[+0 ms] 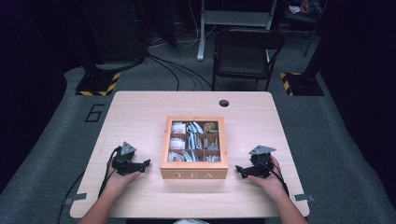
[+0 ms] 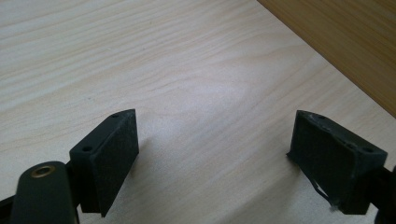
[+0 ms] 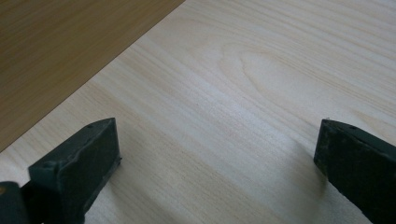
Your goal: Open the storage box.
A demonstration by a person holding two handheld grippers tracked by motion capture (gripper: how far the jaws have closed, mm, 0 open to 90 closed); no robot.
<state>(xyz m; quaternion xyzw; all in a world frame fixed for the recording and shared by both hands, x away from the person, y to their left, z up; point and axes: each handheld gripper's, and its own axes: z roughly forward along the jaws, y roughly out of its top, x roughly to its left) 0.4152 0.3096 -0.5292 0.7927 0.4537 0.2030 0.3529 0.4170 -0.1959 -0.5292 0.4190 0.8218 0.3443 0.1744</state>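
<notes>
Tea box (image 1: 194, 174) at table (image 1: 140, 112) centre, lid closed, sachets visible inside. Left gripper (image 1: 145, 164) and right gripper (image 1: 238, 169) flank box, jaws wide apart, holding nothing. Work not started; everything left.

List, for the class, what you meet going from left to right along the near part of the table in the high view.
left gripper → wooden tea box → right gripper, all resting on the table.
</notes>
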